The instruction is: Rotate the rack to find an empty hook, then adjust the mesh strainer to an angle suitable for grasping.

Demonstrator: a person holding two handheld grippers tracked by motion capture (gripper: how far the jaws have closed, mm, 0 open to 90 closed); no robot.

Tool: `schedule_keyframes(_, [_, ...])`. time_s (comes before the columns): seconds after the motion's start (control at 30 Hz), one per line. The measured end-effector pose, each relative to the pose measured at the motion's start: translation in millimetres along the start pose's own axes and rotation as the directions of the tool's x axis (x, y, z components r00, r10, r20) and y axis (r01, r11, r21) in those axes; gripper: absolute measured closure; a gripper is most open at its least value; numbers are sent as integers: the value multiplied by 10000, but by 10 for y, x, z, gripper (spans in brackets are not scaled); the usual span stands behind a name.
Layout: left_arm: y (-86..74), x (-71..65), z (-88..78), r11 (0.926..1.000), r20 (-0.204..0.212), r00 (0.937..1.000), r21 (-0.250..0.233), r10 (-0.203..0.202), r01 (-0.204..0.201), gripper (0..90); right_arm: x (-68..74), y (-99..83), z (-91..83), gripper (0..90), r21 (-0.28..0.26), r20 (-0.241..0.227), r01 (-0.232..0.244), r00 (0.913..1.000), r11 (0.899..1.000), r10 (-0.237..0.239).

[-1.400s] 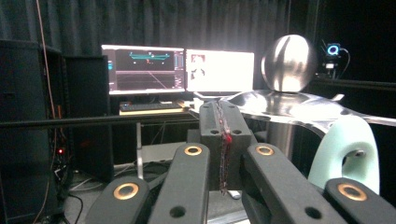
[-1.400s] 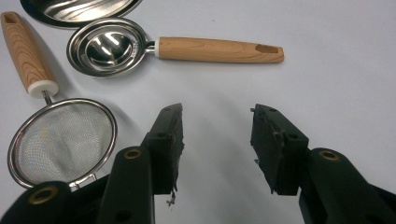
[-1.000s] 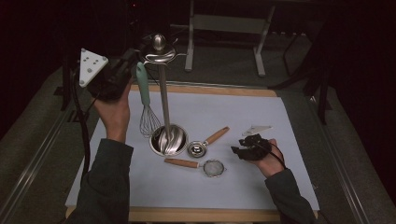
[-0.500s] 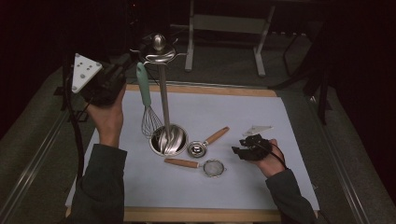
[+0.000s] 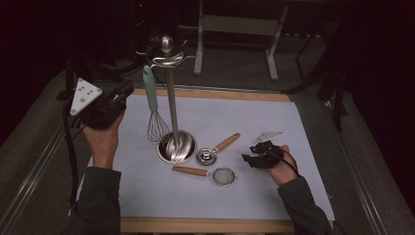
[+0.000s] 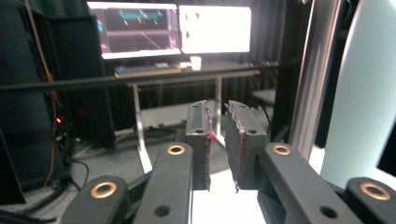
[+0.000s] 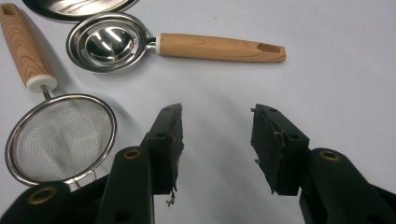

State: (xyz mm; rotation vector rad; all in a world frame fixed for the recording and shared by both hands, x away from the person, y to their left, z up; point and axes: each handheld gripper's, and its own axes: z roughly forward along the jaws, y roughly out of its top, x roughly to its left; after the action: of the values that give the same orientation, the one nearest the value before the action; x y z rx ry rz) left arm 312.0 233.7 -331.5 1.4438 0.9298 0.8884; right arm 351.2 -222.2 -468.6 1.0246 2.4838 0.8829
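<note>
A steel utensil stand (image 5: 171, 105) rises from a round base on the white mat (image 5: 244, 117). From one of its top hooks hangs a whisk (image 5: 150, 95) with a mint-green handle, free of any gripper. My left gripper (image 5: 125, 93) is held up to the left of the whisk, apart from it. Its jaws have just been opening, and a narrow gap with nothing in it shows between them (image 6: 217, 109). My right gripper (image 5: 249, 159) rests on the mat, open and empty (image 7: 217, 114). Just ahead of it lie a wooden-handled steel scoop (image 7: 107, 42) and a small mesh strainer (image 7: 60, 137).
The scoop (image 5: 206, 156) and the strainer (image 5: 224, 175) lie side by side in front of the stand's base (image 5: 177, 147). The table's wooden front edge (image 5: 205, 225) runs below the mat. Behind the table stand a metal frame (image 5: 200, 44) and lit monitors (image 6: 177, 28).
My left gripper has drawn away from the whisk's handle, down and to the left, and its jaws have parted. The whisk stays hanging on the hook. The right hand has kept still.
</note>
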Motion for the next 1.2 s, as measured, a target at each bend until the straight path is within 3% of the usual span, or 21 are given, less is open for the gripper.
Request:
schedule_keyframes(0.13, [-228,72,-31,9984,-73,9999,551,-114,118,773,20,26,-5,529,69,-12,155,9999,9999,-155])
schedule_keyframes(0.23, [-312,113,-32,9969,-137,9995,734,-270,280,768,43,60,-16,532,56,-106,264,9996,9996,-263])
schedule_keyframes(0.4, [-554,170,-64,9905,-270,9990,1320,-345,378,757,88,136,-23,530,97,-94,595,9982,9982,-594])
schedule_keyframes(0.63, [-836,232,-166,9828,-468,9958,1635,-787,854,725,186,233,-20,531,147,-250,1058,9941,9943,-1054])
schedule_keyframes(0.73, [-1073,241,-213,9739,-590,9934,1995,-983,1082,719,255,319,-5,531,173,-404,1441,9888,9894,-1433])
schedule_keyframes(0.77, [-1073,241,-213,9739,-590,9934,1995,-983,1082,718,273,338,1,531,192,-432,1552,9871,9877,-1542])
schedule_keyframes(0.87, [-1317,237,-268,9626,-714,9898,2338,-1232,1367,713,331,390,31,531,306,-581,1831,9817,9826,-1812])
schedule_keyframes(0.9, [-1317,237,-268,9626,-714,9898,2338,-1232,1367,710,331,390,31,531,306,-581,1831,9817,9826,-1812])
schedule_keyframes(0.93, [-1443,223,-298,9554,-768,9881,2553,-1332,1487,708,365,425,53,533,361,-696,2055,9768,9780,-2027])
schedule_keyframes(0.97, [-1443,223,-298,9554,-768,9881,2553,-1332,1487,707,365,425,53,533,361,-696,2055,9768,9780,-2027])
schedule_keyframes(1.0, [-1571,201,-317,9472,-791,9857,2748,-1491,1653,705,403,461,77,542,380,-839,2265,9713,9733,-2228])
schedule_keyframes(1.03, [-1571,201,-317,9472,-791,9857,2748,-1491,1653,704,421,479,89,554,405,-953,2397,9673,9700,-2351])
schedule_keyframes(1.07, [-1690,169,-321,9369,-806,9864,3102,-1431,1613,698,436,495,104,573,402,-1126,2523,9626,9668,-2465])
schedule_keyframes(1.1, [-1690,169,-321,9369,-806,9864,3102,-1431,1613,693,436,495,104,573,402,-1126,2523,9626,9668,-2465])
schedule_keyframes(1.13, [-1779,136,-325,9288,-792,9870,3349,-1397,1583,684,484,526,139,601,372,-1559,2638,9542,9639,-2551])
schedule_keyframes(1.17, [-1779,136,-325,9288,-792,9870,3349,-1397,1583,684,484,526,139,601,372,-1559,2638,9542,9639,-2551])
schedule_keyframes(1.2, [-1877,93,-331,9220,-769,9875,3545,-1373,1558,683,519,549,169,621,396,-1780,2780,9471,9598,-2669])
